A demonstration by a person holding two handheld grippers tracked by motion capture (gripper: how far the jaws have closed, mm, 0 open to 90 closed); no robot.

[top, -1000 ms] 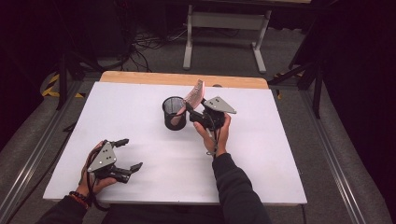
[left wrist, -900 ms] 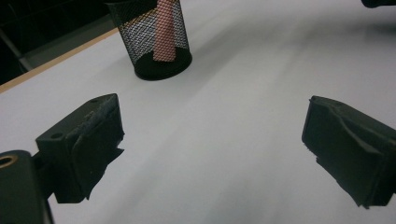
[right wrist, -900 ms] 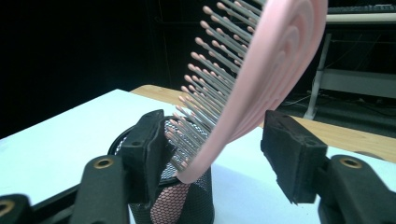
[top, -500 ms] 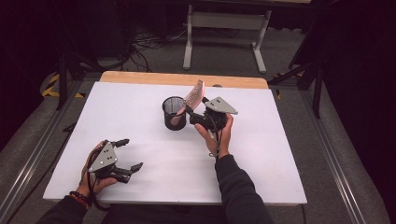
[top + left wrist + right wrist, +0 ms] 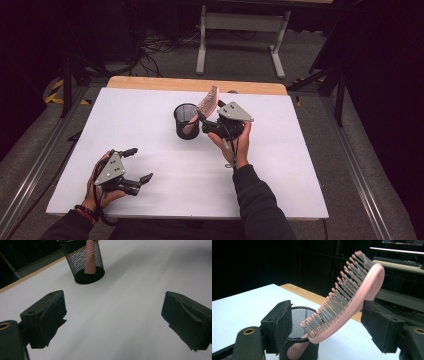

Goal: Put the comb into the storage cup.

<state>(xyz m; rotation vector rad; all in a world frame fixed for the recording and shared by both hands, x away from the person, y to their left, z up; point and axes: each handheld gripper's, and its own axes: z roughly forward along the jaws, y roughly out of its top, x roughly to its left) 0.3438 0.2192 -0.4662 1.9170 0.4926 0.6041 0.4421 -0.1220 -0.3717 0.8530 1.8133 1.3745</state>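
Two grippers here. At the lower left of the high view the left gripper (image 5: 139, 164) sits low over the white table (image 5: 300, 165), jaws spread wide, nothing between them. Farther up, mid-frame, the right gripper (image 5: 201, 121) has its jaws apart either side of a pink hairbrush (image 5: 352, 297), which leans handle-down in the black mesh cup (image 5: 186, 121).

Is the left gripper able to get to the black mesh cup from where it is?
Probably yes. The left gripper is open, and bare white table lies between it and the mesh cup. The right gripper and pink brush crowd the cup's far side.
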